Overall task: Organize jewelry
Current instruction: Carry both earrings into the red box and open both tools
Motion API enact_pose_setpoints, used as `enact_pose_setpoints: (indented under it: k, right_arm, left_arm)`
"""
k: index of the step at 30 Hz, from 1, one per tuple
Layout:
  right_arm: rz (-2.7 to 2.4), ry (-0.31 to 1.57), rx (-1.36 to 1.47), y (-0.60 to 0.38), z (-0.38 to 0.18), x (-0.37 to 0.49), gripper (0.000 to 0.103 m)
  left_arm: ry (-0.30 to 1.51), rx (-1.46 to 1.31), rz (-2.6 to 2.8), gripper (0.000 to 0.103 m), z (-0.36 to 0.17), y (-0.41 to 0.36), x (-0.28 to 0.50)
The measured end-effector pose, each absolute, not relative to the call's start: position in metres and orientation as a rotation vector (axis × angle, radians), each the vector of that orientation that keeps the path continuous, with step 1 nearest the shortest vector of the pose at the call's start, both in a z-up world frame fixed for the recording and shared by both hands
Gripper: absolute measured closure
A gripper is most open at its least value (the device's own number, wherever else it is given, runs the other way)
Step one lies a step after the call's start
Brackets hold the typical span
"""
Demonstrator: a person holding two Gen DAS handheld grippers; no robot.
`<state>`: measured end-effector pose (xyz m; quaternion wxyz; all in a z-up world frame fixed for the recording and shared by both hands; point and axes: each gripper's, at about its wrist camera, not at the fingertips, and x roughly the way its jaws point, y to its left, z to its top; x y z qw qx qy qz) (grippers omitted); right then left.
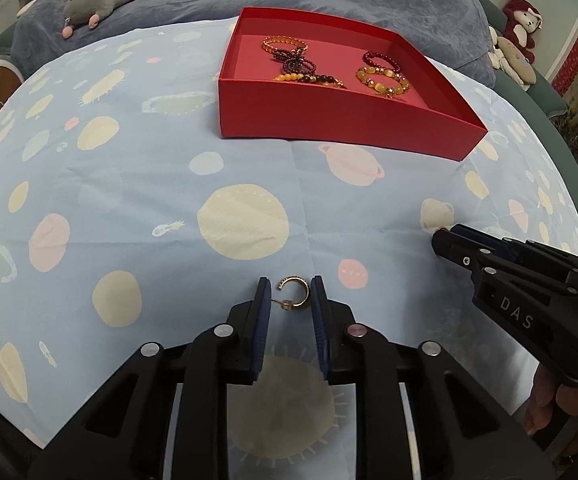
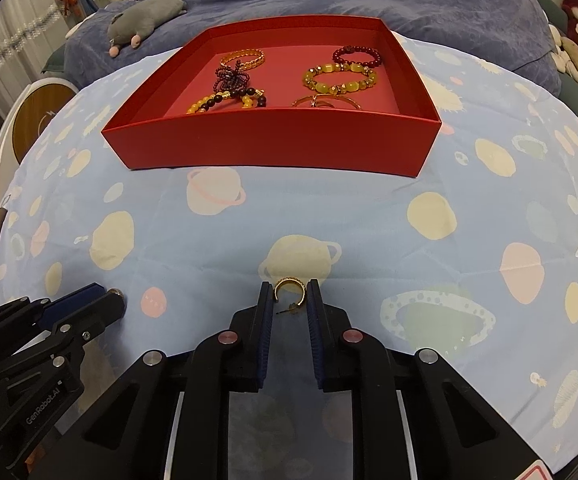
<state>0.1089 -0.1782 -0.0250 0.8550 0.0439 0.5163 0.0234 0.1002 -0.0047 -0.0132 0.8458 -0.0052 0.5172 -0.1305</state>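
A red box (image 1: 329,128) (image 2: 273,140) stands at the far side of the cloth and holds several beaded bracelets (image 1: 383,80) (image 2: 341,78). In the left wrist view a gold hoop earring (image 1: 295,294) lies on the cloth between the fingertips of my left gripper (image 1: 289,292), which is open around it. In the right wrist view a second gold hoop earring (image 2: 289,294) lies between the fingertips of my right gripper (image 2: 289,292), also open. Each gripper shows in the other's view, low at the side (image 1: 441,236) (image 2: 109,300).
The table carries a light blue cloth with a planet print (image 1: 169,200) (image 2: 449,240). Behind it lies a blue blanket with a grey plush mouse (image 1: 101,0) (image 2: 145,16). Plush toys (image 1: 521,28) (image 2: 577,40) sit at the far right.
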Motion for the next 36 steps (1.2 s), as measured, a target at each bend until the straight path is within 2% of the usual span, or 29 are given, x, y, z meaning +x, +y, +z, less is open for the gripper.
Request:
enact_pose_setpoints:
  k: [10, 22, 36]
  right_arm:
    - [0.033, 1.072, 0.147, -0.191, -0.013, 0.094, 0.087]
    - [0.040, 0.982, 0.168, -0.204, 0.036, 0.083, 0.087]
    - [0.079, 0.874, 0.177, -0.209, 0.093, 0.158, 0.087]
  left_arm:
    - [1.099, -0.031, -0.286, 0.083, -0.004, -0.006, 0.093]
    - [1.029, -0.025, -0.334, 0.083, 0.050, -0.023, 0.093]
    - [0.939, 0.023, -0.365, 0.083, 0.100, -0.050, 0.167]
